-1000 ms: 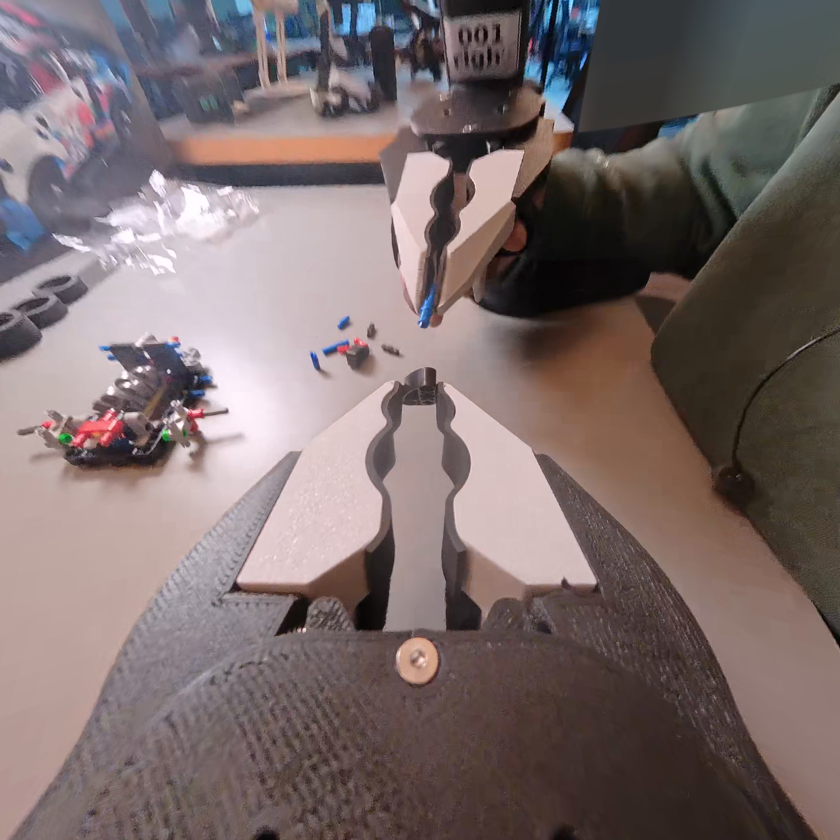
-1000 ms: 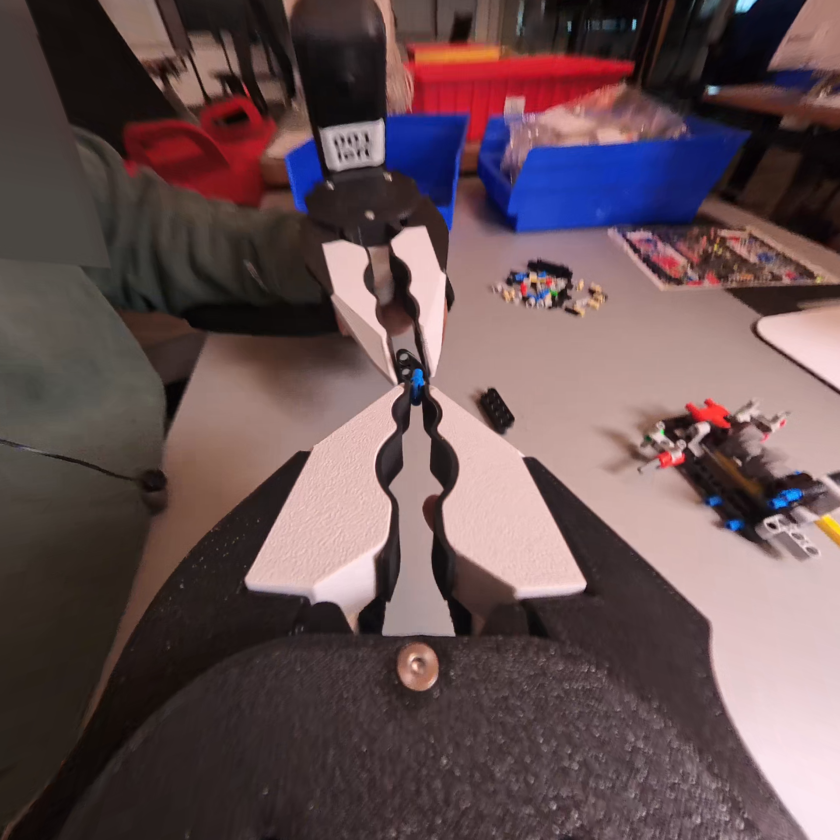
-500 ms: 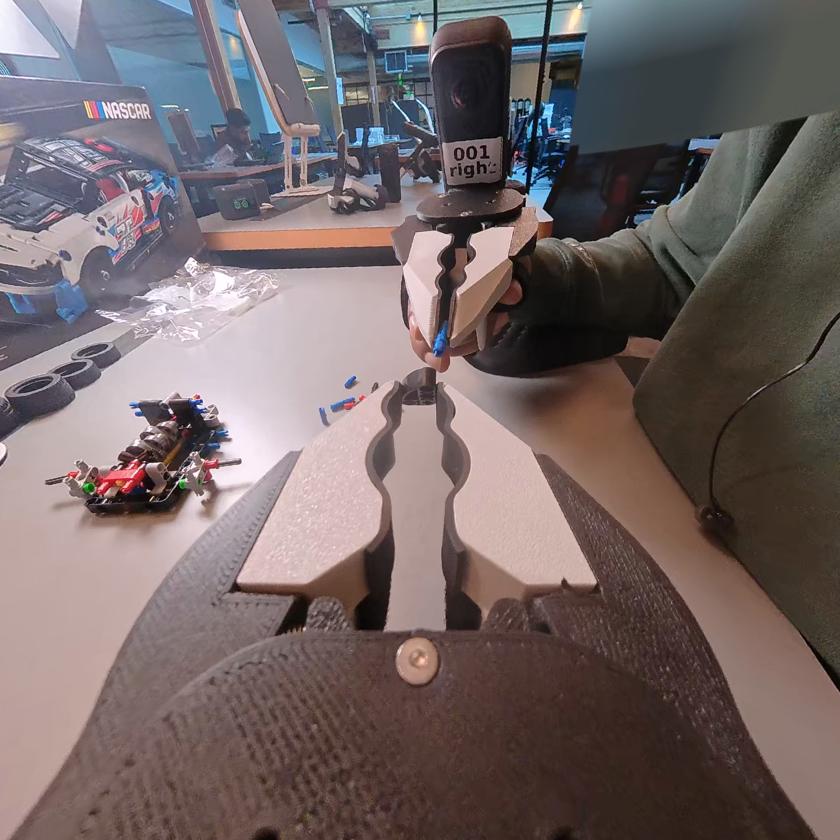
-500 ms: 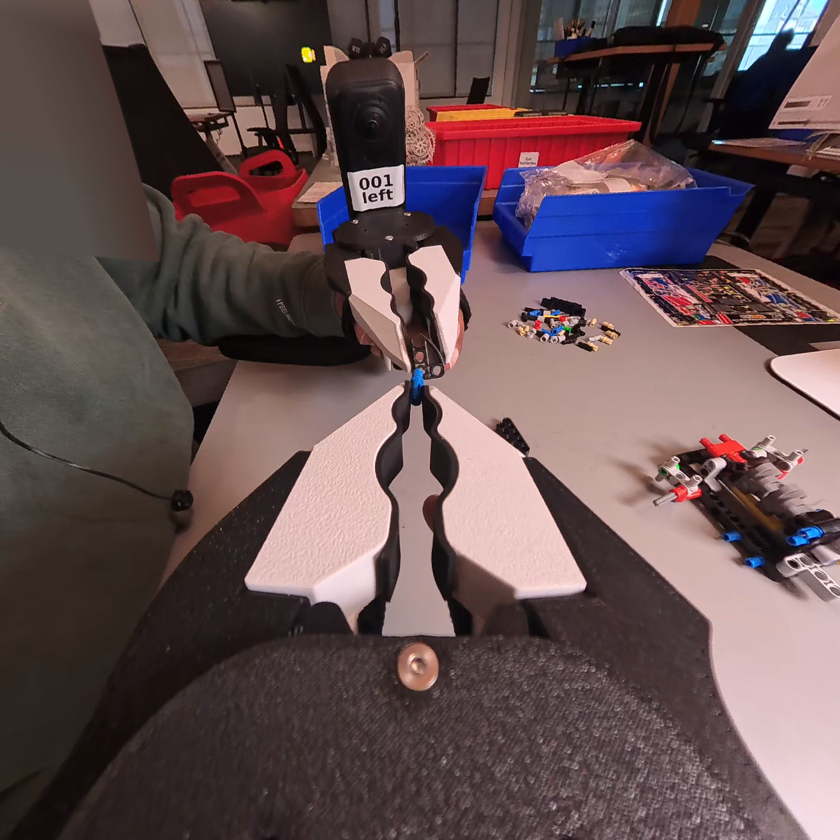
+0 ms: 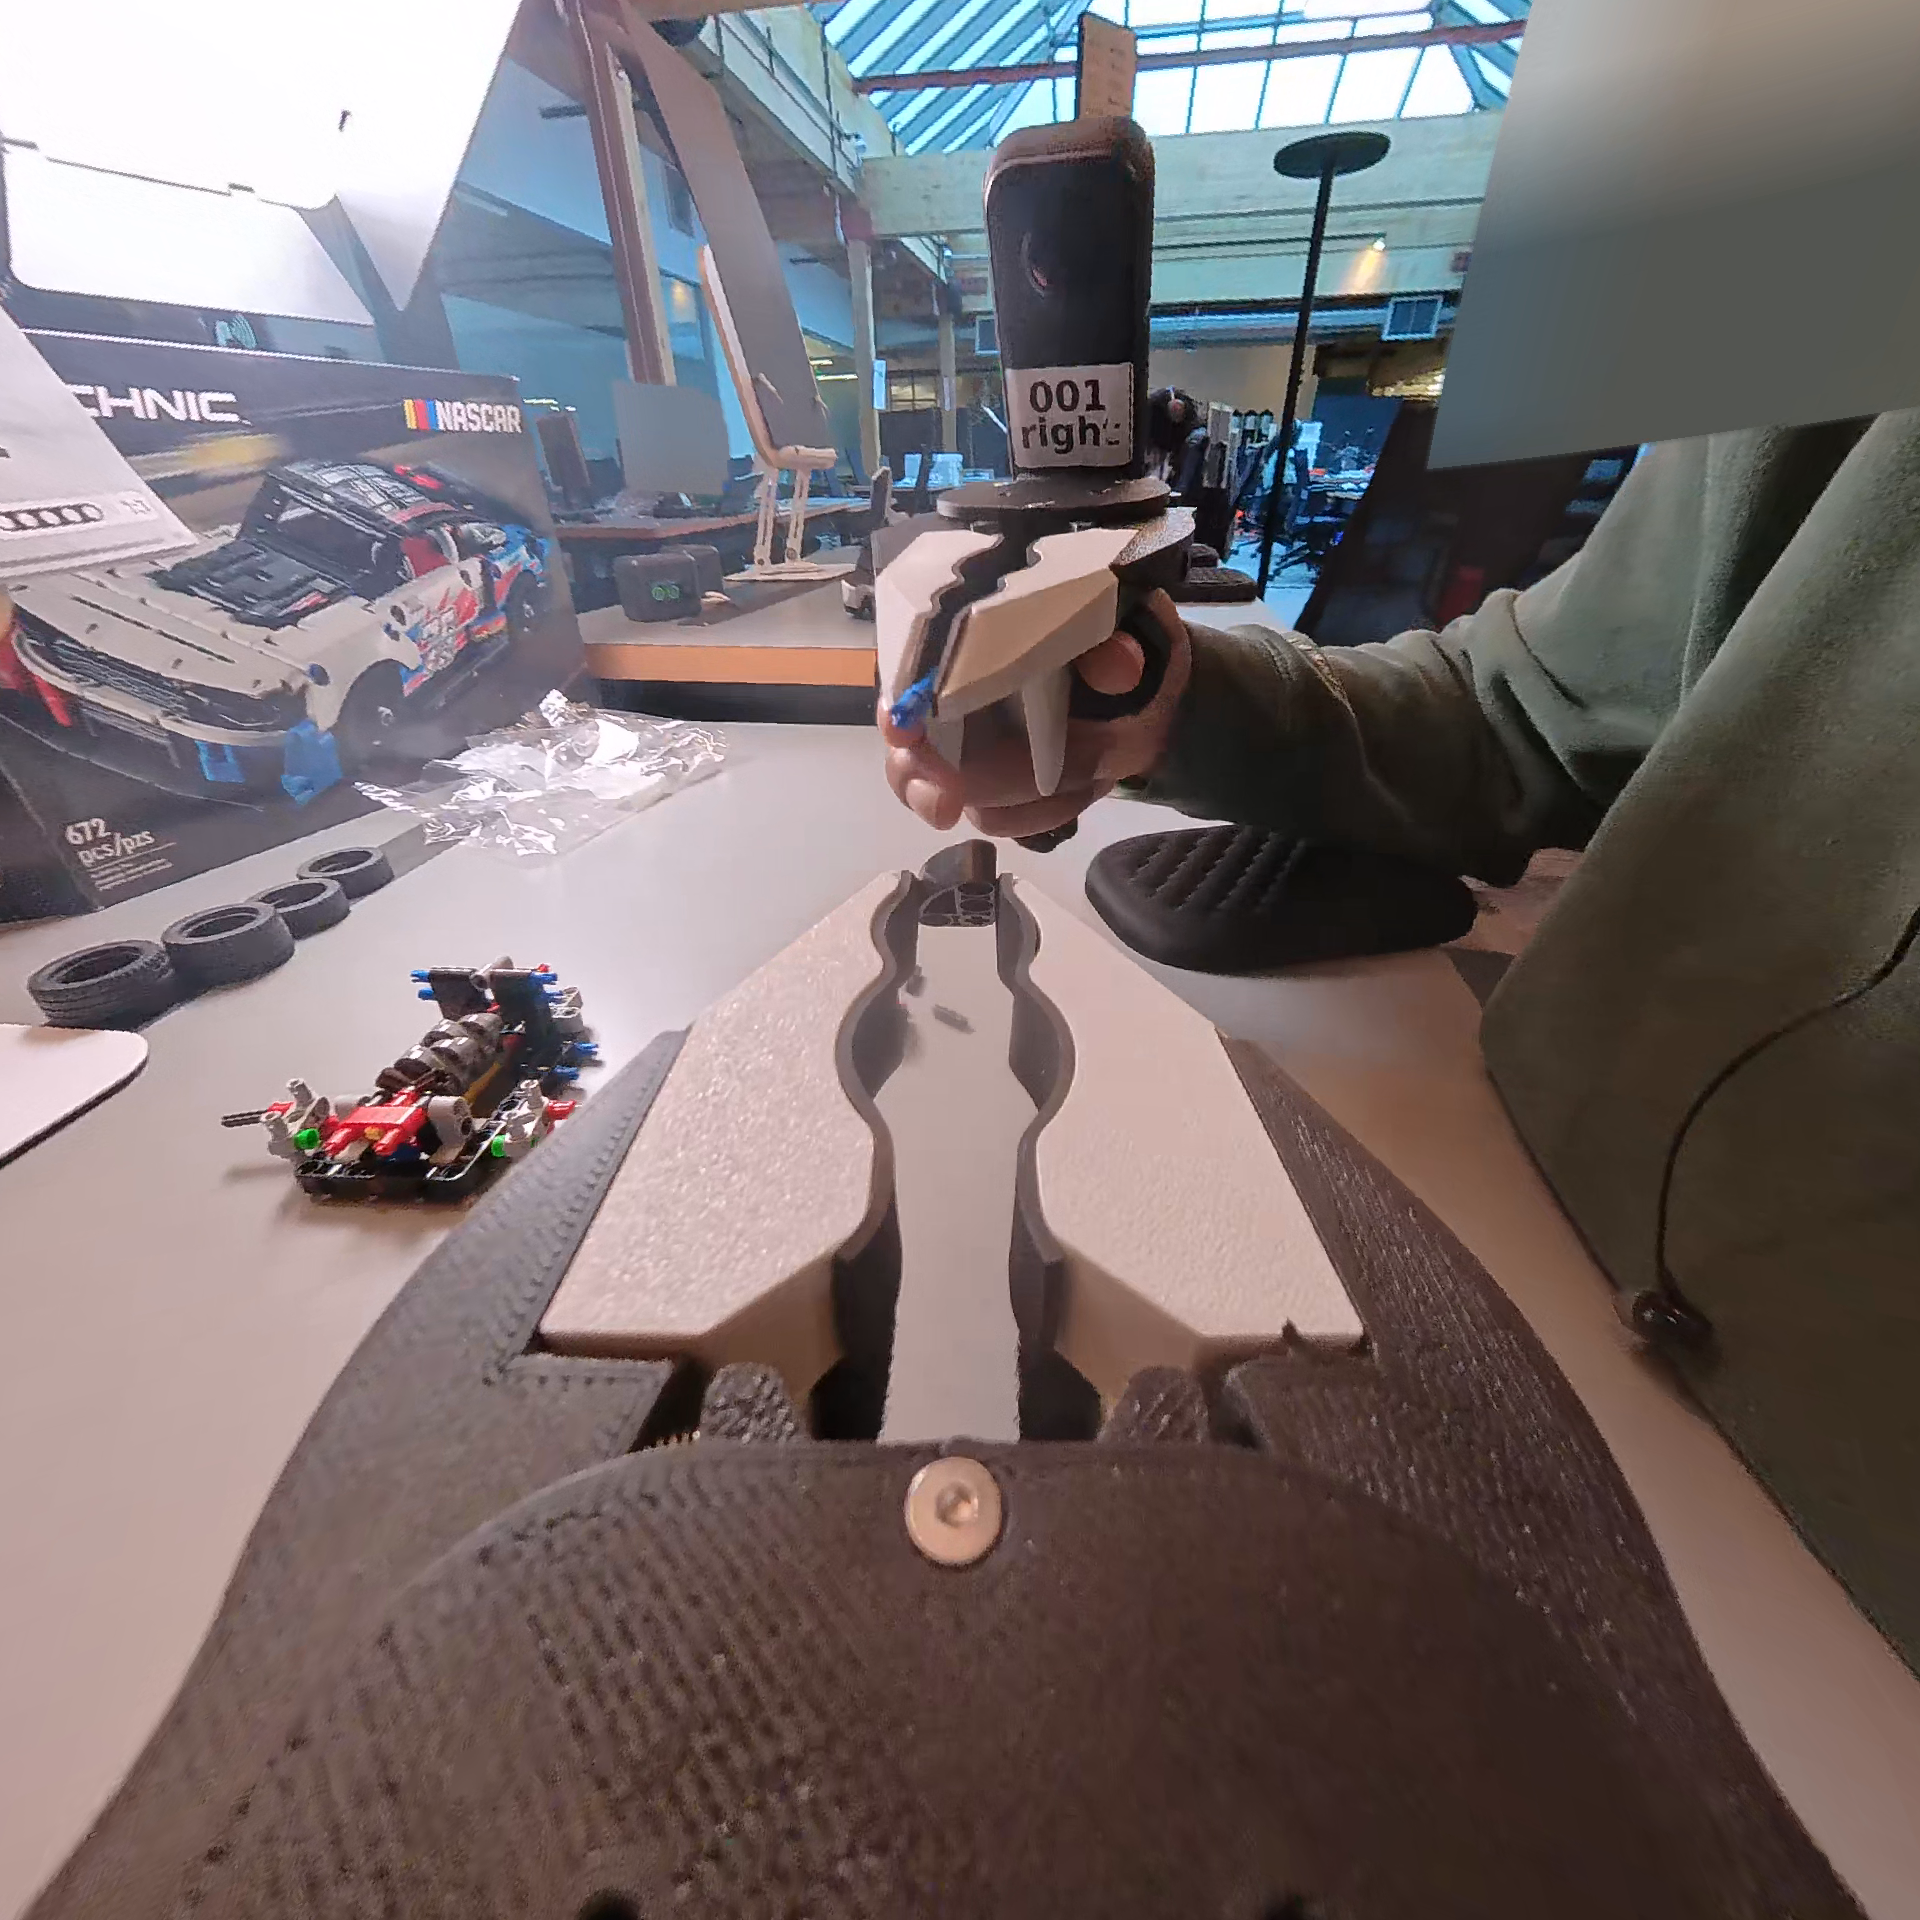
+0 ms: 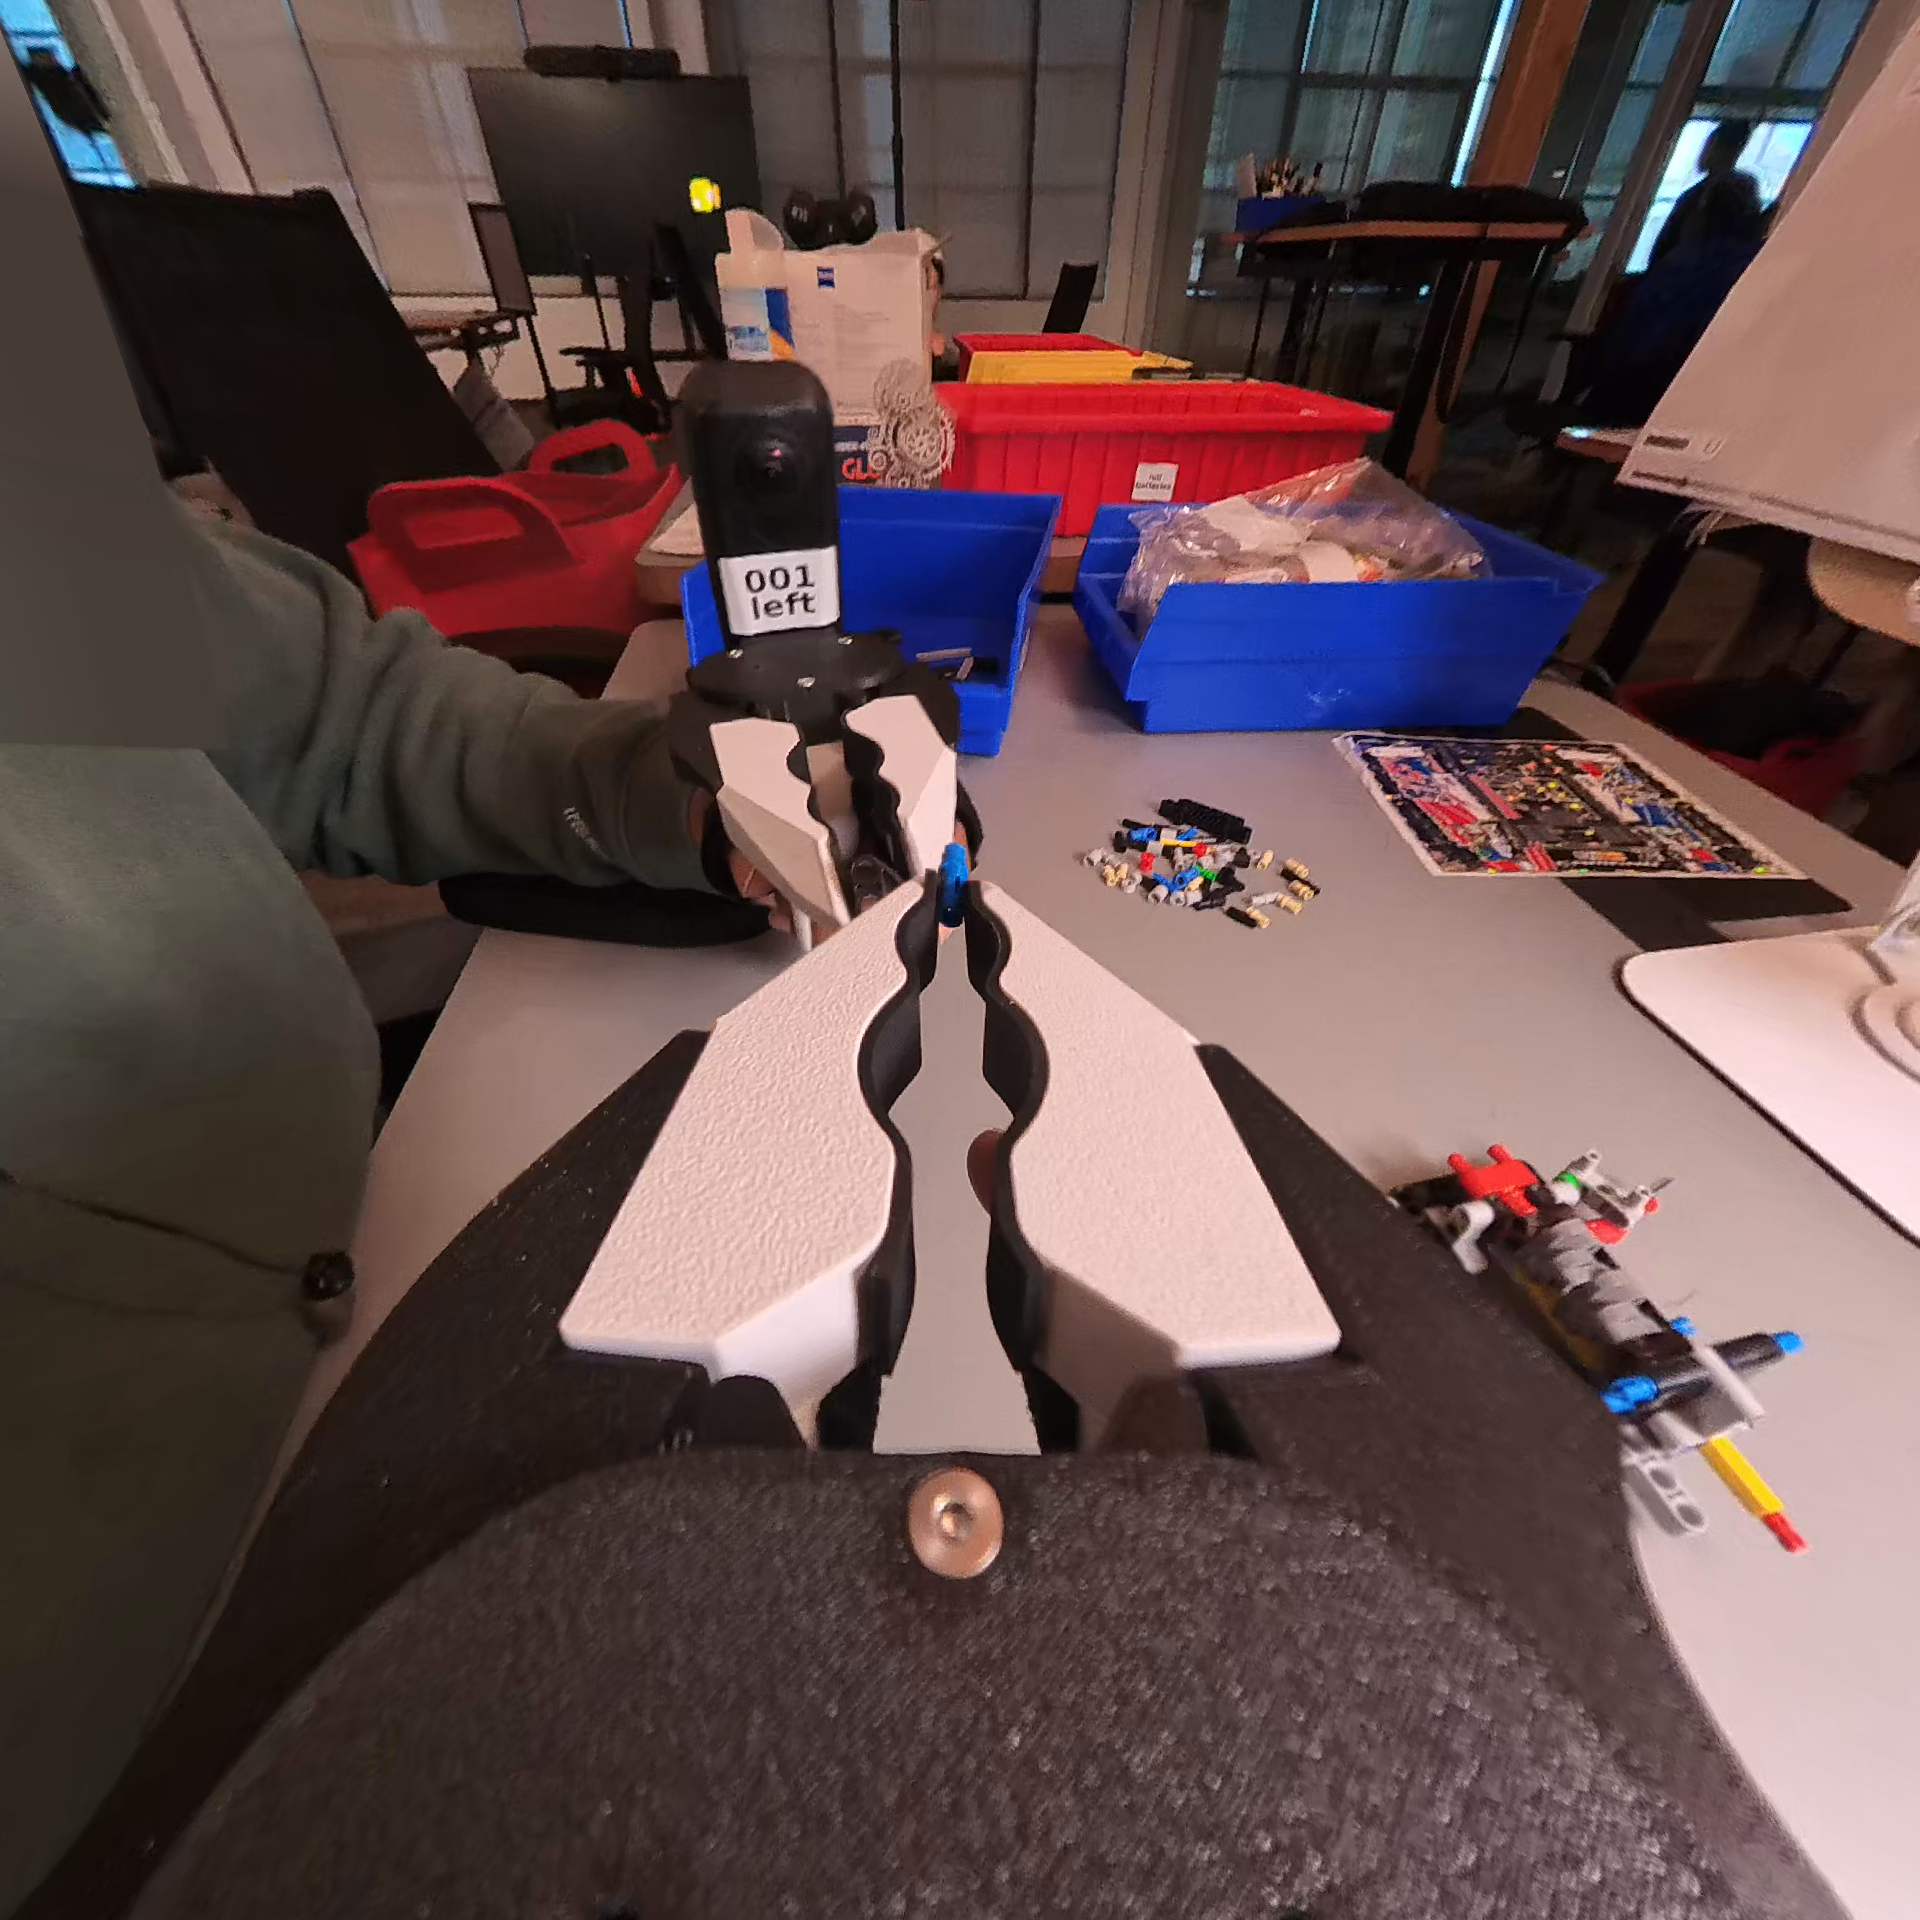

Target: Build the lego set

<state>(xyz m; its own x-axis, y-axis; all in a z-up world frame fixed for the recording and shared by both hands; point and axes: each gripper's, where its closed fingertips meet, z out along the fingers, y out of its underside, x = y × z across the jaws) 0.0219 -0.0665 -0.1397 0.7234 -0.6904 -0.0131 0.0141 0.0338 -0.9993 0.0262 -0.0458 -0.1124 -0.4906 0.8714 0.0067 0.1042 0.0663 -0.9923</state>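
My right tongs (image 6: 951, 899) were clamped on a little blue pin (image 6: 952, 871), and my left tongs (image 5: 958, 896) gripped a small dark piece (image 5: 958, 902) at their tips, though its shape was hard to make out. A moment earlier the two tips had been nose to nose, and now I'd swung the right one up and off to the side, so the pin, I'd guess, hadn't gone in yet. The half-built car frame (image 5: 436, 1086) sat well apart on the table (image 5: 208, 1299), waiting, with the spare parts pile (image 6: 1195, 862) beyond.
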